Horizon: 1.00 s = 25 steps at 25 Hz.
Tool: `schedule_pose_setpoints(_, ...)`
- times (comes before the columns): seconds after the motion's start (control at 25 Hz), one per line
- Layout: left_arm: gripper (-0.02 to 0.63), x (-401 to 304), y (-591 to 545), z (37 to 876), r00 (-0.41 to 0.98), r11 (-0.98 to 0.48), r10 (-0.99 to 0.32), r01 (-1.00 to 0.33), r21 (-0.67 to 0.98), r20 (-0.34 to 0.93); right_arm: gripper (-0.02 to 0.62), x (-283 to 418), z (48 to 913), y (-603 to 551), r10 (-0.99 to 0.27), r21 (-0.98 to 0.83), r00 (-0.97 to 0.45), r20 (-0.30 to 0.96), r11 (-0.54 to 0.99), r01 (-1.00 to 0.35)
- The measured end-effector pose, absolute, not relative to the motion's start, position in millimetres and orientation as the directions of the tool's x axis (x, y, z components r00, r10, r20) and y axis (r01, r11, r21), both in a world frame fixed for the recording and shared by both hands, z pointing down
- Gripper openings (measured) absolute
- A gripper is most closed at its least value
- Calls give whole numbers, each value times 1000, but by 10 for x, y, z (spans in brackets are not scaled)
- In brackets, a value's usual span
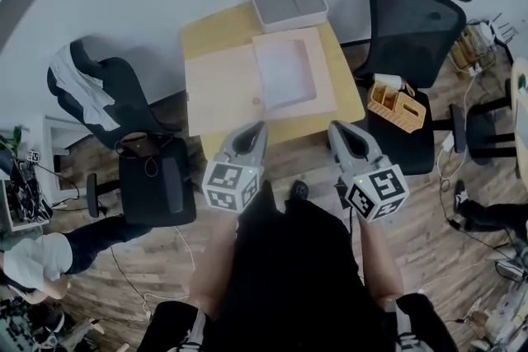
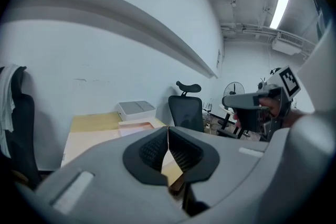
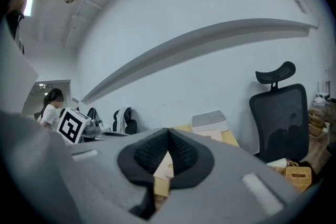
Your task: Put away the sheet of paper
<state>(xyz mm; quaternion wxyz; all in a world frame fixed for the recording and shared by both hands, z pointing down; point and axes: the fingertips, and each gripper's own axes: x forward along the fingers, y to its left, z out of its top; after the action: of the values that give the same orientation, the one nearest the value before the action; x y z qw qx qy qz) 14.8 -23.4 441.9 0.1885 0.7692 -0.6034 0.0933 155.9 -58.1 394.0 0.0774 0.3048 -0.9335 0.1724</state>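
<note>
Head view looks steeply down on a small yellow tabletop against a pale wall. On it sits a shallow beige tray, and the sheet of paper lies flat inside the tray as a pale, whitish rectangle within the raised rim. A flat beige board lies just beside the tray on its left, and the two edges seem to touch. A grey box stands at the far edge of the tabletop, next to the tray's far side.

The left tool and the right tool are held side by side but apart, with their tips at the near edge of the tabletop. Neither touches the tray or the sheet. The left gripper view shows its two dark ribbed pads pressed together at the tips with nothing between them. In that view the tabletop, tray and grey box lie beyond, and the other tool is off to the right. The right gripper view shows the same: its jaws are clenched and empty, and the tabletop is visible past them.

A black office chair with a white garment over its back stands to the left of the tabletop. A second black chair stands to the right, with a slatted basket on its seat. The floor is wooden, and another person is at the left edge.
</note>
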Motion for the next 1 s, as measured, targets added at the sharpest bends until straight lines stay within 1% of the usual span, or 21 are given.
schedule_pose_setpoints(0.4,9,101,97,3864,155,-119,-946,-983,140,285,-2,1368,3759,-334,-457,-240,-865,206,833,-498)
schedule_pose_setpoints(0.84,9,197,240,3754,147,-114,-954,-984,137,260,-2,1309,3688,-155,-438,-90,-871,223,880,-466)
schedule_pose_setpoints(1.0,9,250,297,3734,162,-131,-953,-983,131,257,-2,1330,3672,-77,-445,-91,-870,213,877,-471)
